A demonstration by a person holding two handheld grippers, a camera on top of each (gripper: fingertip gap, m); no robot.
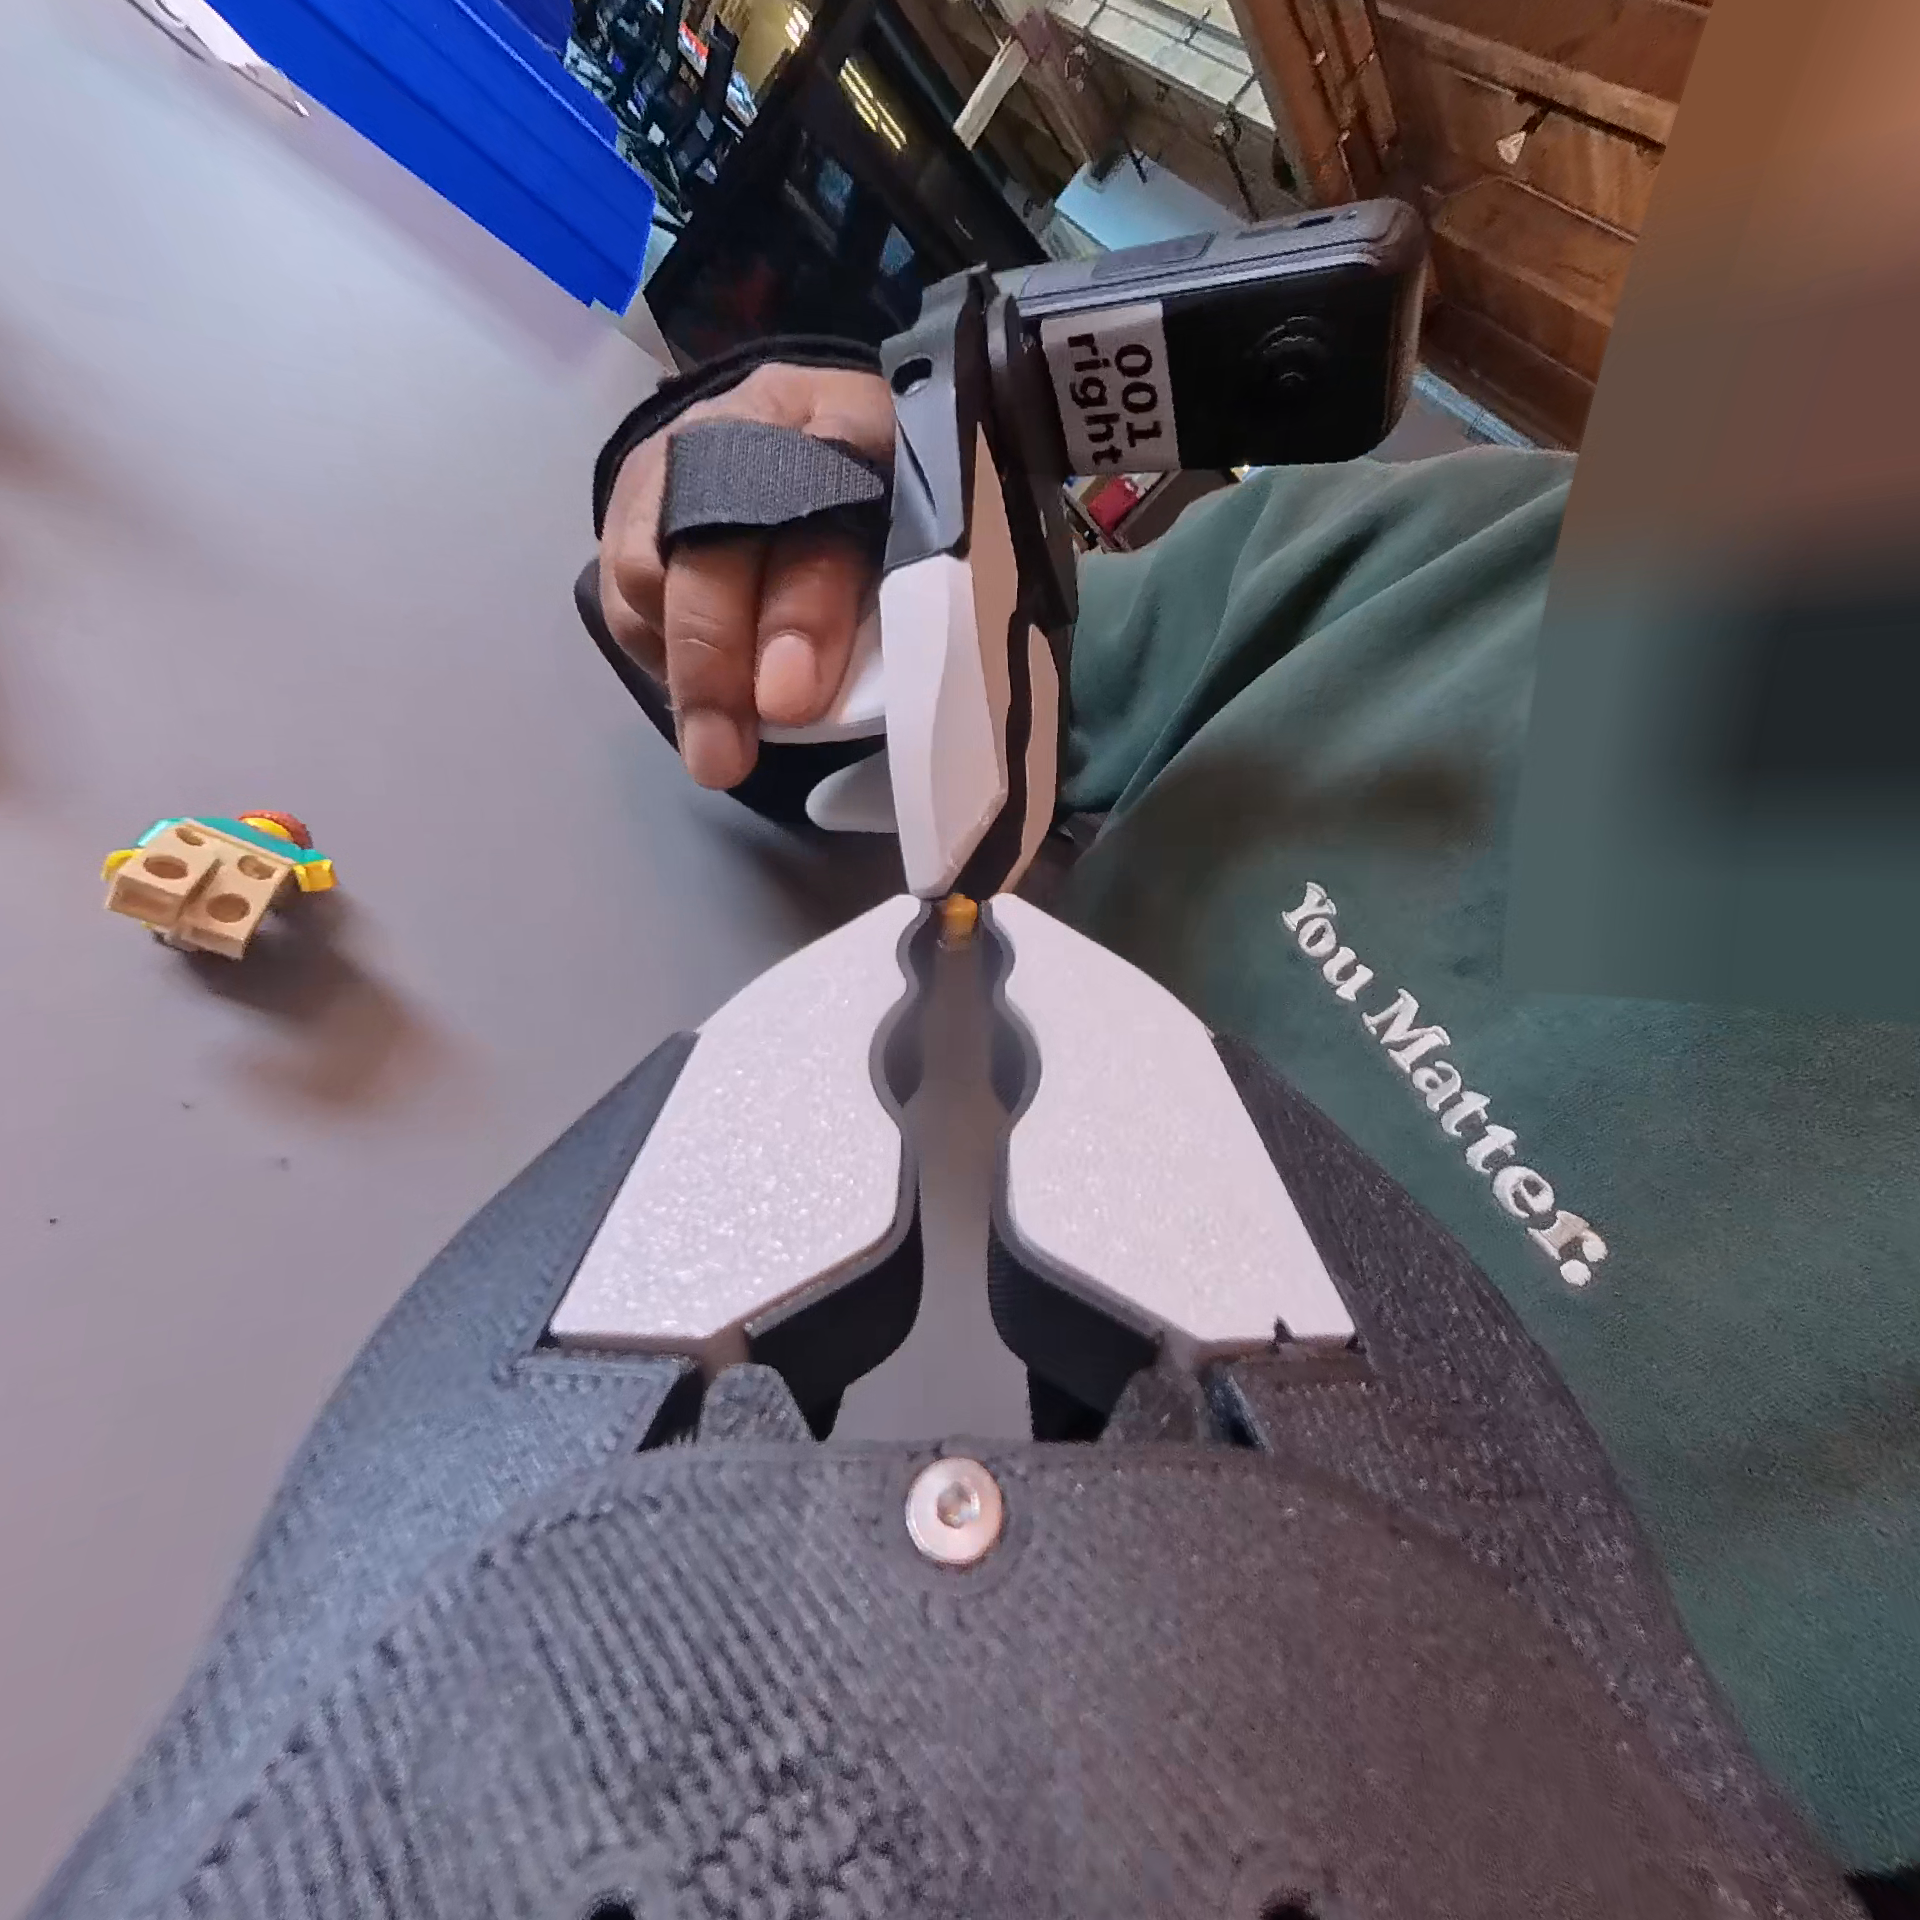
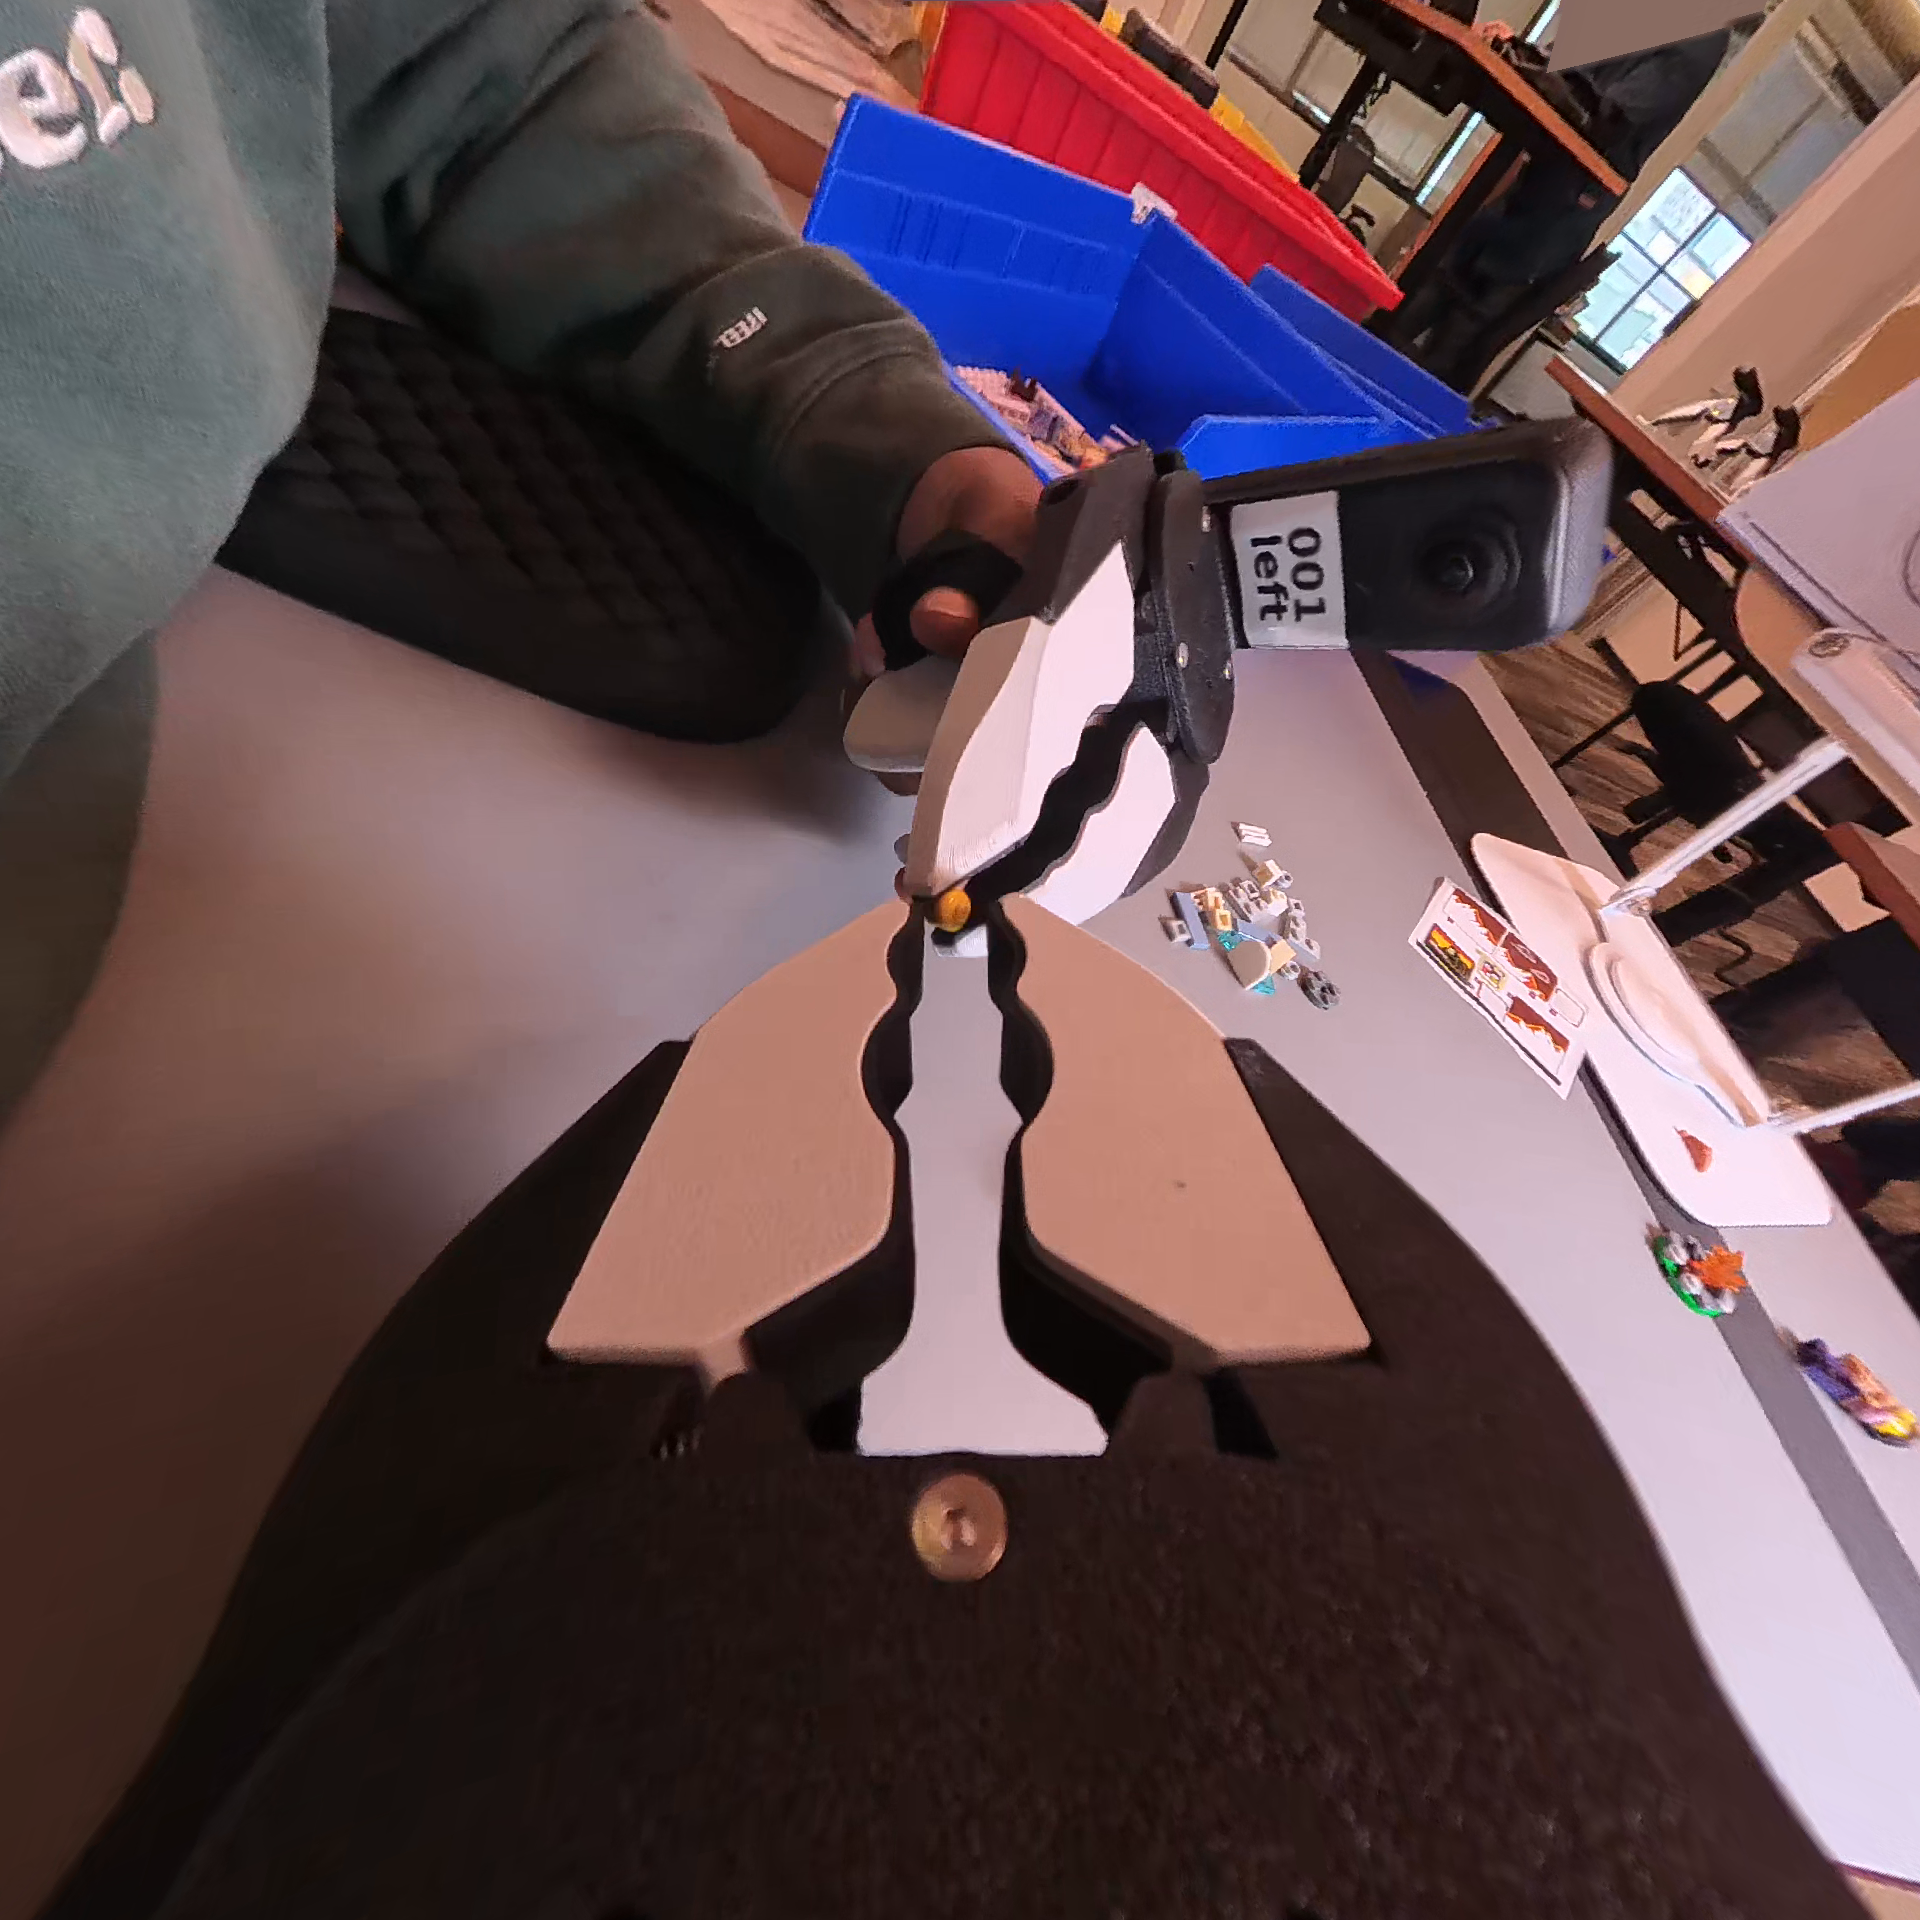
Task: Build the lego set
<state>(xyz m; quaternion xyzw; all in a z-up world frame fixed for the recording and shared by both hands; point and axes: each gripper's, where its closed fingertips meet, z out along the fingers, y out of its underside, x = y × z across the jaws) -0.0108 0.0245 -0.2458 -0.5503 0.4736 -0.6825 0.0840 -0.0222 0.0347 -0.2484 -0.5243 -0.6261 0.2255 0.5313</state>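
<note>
Lego stud (image 1: 956, 918), tiny orange round piece, sits right at the tips where your two grippers meet, up off the table (image 1: 312, 520). Your left gripper (image 1: 954, 916) has its fingers narrowed to a slim gap at the tips, pinching the stud. Right gripper (image 2: 954, 912) is narrow too, tips right at the same stud w/ a small white piece just below it; can't tell if it's truly gripping or only touching. Grippers meet tip to tip, at an angle to each other.

In left wrist view, a small tan-and-teal lego build (image 1: 213, 875) lies on the table, well apart to the left. In right wrist view, a loose pile of small pieces (image 2: 1252, 930) lies right of the grippers, sticker sheet (image 2: 1496, 982) further right, then two small colourful builds (image 2: 1704, 1273) near the table edge. Blue bins (image 2: 1091, 291) and a red bin (image 2: 1122, 125) stand at the far side.
</note>
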